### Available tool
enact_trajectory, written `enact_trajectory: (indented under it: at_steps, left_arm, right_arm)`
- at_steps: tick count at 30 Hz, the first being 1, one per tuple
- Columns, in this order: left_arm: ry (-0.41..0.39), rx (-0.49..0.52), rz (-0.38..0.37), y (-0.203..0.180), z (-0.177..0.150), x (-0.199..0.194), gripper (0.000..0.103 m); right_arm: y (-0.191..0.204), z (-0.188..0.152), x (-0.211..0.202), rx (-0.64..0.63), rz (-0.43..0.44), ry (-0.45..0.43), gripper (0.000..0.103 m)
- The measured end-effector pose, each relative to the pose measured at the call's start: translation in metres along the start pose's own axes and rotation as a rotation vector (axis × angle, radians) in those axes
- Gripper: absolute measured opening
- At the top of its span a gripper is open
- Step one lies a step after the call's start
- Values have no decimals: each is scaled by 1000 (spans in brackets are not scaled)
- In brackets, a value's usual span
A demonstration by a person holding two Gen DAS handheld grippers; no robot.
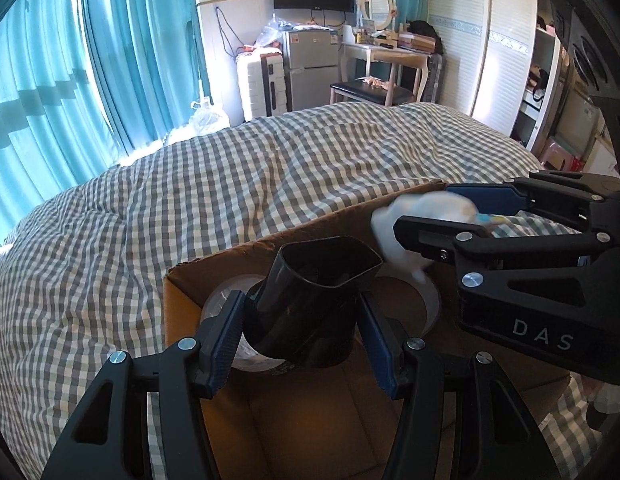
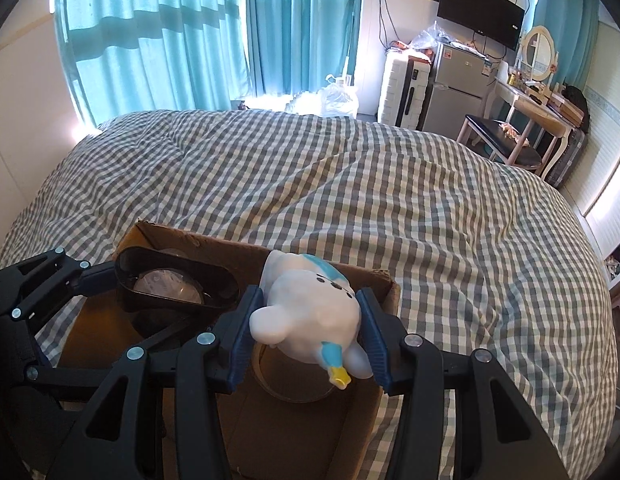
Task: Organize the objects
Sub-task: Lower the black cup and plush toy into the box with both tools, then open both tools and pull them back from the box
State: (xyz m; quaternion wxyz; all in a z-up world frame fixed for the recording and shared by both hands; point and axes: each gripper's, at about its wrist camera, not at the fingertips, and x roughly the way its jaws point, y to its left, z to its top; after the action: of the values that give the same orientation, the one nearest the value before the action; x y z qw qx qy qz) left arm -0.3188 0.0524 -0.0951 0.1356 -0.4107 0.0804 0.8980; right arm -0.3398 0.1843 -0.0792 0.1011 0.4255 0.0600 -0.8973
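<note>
Black nozzle (image 1: 310,300) clamped between left jaws; white toy (image 2: 310,308) between right.

On the bed I count one cardboard box (image 2: 214,252), two tape rolls (image 1: 218,300) inside, one black nozzle (image 1: 310,292), one white toy figure (image 2: 310,308), and two grippers (image 1: 298,340).

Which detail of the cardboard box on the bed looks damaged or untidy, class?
The cardboard box has a ragged, torn top edge, most visible at its far right corner. Nothing looks spilled.
</note>
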Motion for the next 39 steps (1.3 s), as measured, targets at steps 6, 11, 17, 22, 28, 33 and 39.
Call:
enact_trajectory:
  at_steps: [6,11,17,22,28,33,39]
  left_arm:
    - [-10,20,-3,-5,-5,-12,71]
    - [-41,34,8,-11,-3,-31,85]
    - [-77,-2,6,-15,7,-73,91]
    - [-147,-32,32,-19,15,-124,98]
    - [-232,-79,55,-20,13,-188,99]
    - [-305,-88,88,-27,8,-246,102]
    - [-356,-97,106,-30,-7,-289,103]
  right_arm:
    - [-2,0,-14,19,1,-26,53]
    - [-8,2,-35,42,-19,-50,55]
    - [-13,5,-93,58,-38,-121,67]
    - [-15,3,-158,60,-55,-206,78]
    - [-14,-9,-228,54,-79,-273,82]
    - [-5,-26,-282,35,-95,-331,88]
    - [16,-47,-326,-4,-109,-368,92]
